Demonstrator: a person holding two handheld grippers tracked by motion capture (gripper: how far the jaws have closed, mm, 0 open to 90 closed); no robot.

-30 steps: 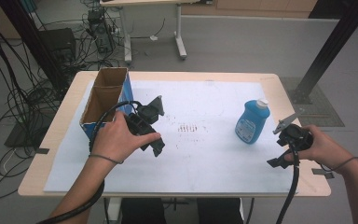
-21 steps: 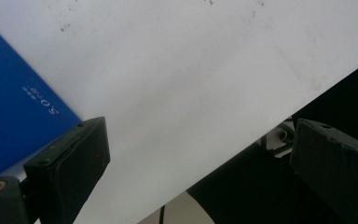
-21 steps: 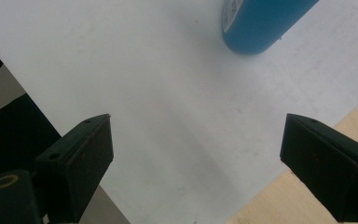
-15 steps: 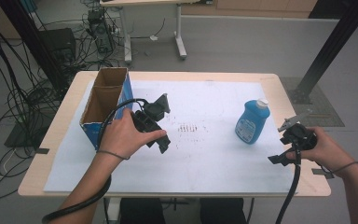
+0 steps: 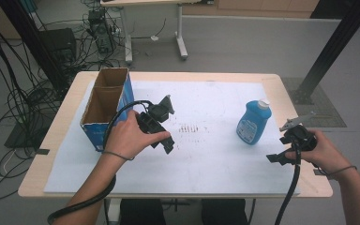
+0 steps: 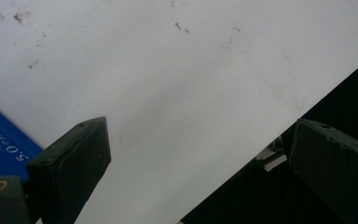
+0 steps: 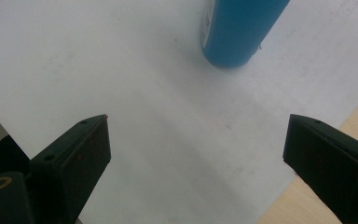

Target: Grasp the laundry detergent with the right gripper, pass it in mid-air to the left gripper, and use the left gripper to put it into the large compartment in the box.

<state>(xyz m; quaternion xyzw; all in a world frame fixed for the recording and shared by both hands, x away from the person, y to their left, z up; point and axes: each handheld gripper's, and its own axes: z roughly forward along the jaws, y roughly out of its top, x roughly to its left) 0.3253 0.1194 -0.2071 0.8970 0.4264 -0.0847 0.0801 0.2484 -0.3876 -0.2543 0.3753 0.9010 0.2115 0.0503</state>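
A: What's the table [image 5: 65,117] like?

B: Wood w/ a white sheet [image 5: 206,154] lying on it. Grey floor, cables [image 5: 23,101] hanging at the left.

A: Room to move?

B: Lots in the middle. Box [image 5: 104,107] is standing near the left edge.

A: And the bottle [image 5: 253,123]?

B: Standing upright on the sheet, well apart from the left gripper [image 5: 161,126], whose jaws are gaping wide over bare sheet. Right gripper [image 5: 288,145] is sitting near it; its jaws have just been opening, nothing btwn them, bottle just ahead.

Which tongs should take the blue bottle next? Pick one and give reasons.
Right. The right tongs sit open just beside the blue bottle, which stands upright ahead of them; the left tongs are across the table by the cardboard box.
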